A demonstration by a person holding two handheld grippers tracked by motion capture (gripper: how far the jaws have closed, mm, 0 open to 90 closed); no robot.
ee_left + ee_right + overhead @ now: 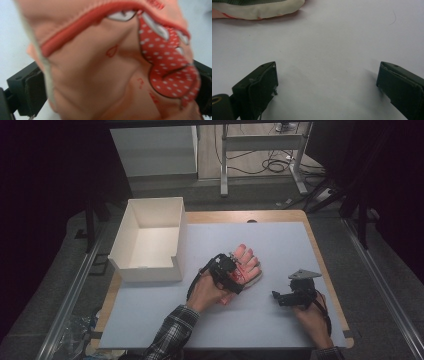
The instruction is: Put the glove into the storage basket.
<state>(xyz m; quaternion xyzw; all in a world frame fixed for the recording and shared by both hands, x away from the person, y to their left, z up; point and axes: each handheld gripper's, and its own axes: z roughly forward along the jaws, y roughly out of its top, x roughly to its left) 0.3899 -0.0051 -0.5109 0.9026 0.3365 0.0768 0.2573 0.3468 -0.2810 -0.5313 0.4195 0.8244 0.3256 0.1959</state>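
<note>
The left tongs [234, 270] were closed on a pink glove [244, 268], with the fabric bunched between the two jaws. In the left gripper view the glove [100, 75] lay pressed between the black pads [32, 92], one at each side edge of the frame. The glove was salmon pink, with a red piped seam, a red patch covered in white dots and small red markings on the plain cloth. In the high view its fingers pointed away from the person, and it lay near the middle of the surface [280, 245], on the pale mat.

The right tongs [278, 296] were open, jaws spread wide, holding nothing, and stood well apart from the glove toward the right side of the surface. In the right gripper view a cream cuff edge of the glove [259, 10] was cut off by the top left corner of the frame.

A white open box [150, 240] stood at the left of the surface, just beside the mat edge. Its visible interior held nothing.

The left gripper view was blurred at close range, so the small red markings could not be read. The left tongs covered the lower part of the glove in the high view
</note>
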